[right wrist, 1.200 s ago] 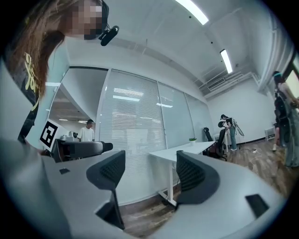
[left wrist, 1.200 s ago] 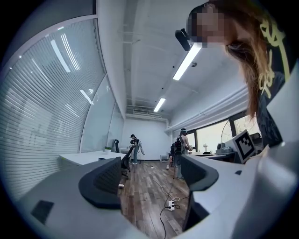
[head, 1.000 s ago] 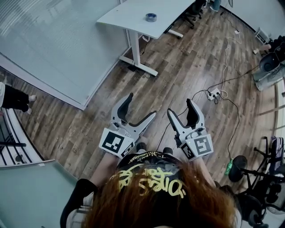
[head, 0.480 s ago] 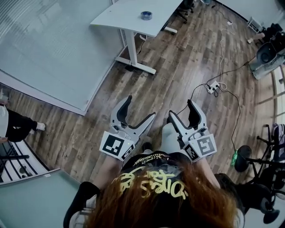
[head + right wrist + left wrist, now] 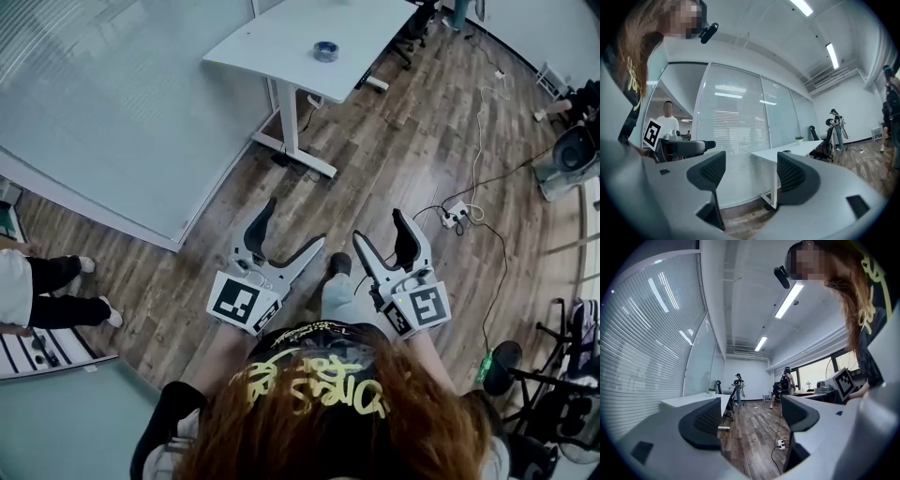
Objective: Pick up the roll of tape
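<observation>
Tape roll [image 5: 325,51]: flat on the white counter [image 5: 262,47], towards its far end, well apart from both claws. Out of reach from here, so probably calls for a walk across the wooden floor [image 5: 394,150] before any grasp. Left claw [image 5: 297,221] and right claw [image 5: 379,225]: both released, jaws spread wide with nothing between them, held low in front of the body and aimed forward, likely in readiness for the pick. Worth minding the power strip [image 5: 457,214] lying on the floor to the right.
</observation>
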{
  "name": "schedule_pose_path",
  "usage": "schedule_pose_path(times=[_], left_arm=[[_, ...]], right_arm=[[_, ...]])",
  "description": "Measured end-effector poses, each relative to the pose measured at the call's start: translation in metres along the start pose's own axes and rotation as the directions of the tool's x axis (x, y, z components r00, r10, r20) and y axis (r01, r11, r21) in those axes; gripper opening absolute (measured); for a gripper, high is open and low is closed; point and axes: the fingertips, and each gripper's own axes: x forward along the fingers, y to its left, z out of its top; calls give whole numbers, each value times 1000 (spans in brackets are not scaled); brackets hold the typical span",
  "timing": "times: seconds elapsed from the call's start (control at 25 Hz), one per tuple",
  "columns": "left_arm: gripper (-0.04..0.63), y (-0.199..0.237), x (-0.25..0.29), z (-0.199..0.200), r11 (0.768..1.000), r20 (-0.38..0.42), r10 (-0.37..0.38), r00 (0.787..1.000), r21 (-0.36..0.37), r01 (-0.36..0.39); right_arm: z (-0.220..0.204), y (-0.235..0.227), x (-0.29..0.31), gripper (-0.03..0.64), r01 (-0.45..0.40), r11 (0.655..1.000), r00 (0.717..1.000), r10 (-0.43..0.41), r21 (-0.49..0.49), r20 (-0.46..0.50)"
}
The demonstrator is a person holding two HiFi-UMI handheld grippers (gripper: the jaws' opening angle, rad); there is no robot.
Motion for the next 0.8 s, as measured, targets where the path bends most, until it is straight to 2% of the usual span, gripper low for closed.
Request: schedule_pose_path(times=[0.44,0.8], left_arm=[[394,75,133,1,998,7,55,998,14,-55],[394,99,232,10,996,16,85,996,23,-86]], right_arm=[[14,-112,116,324,-55,998,998,56,-6,13],[34,-201,172,324,-92,996,995,93,-12,27]])
